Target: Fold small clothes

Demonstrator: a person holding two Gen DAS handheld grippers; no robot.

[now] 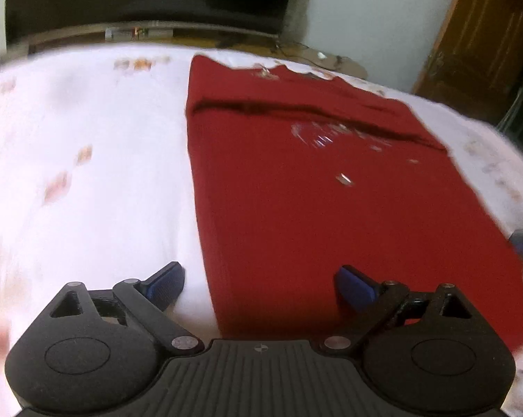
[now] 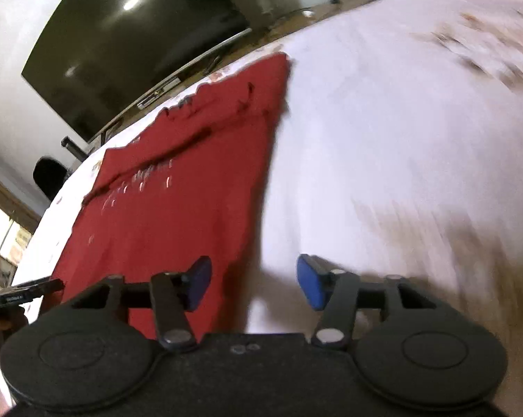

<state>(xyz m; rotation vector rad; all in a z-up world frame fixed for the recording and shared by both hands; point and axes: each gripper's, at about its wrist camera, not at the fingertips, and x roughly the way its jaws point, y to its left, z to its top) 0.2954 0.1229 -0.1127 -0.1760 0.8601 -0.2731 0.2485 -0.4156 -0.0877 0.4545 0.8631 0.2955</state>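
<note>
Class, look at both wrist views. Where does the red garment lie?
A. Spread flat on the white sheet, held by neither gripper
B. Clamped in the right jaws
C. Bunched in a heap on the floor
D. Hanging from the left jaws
A: the red garment lies flat on the white sheet, and both the left gripper and right gripper show open, empty jaws.

From my seat both wrist fisheyes look steeply down and forward from close over the white patterned bedsheet [image 1: 87,173], the left over the near left edge of the flat dark-red knitted garment [image 1: 331,226], the right over its right edge, both sharing it and the black television screen [image 2: 122,52] beyond.
</note>
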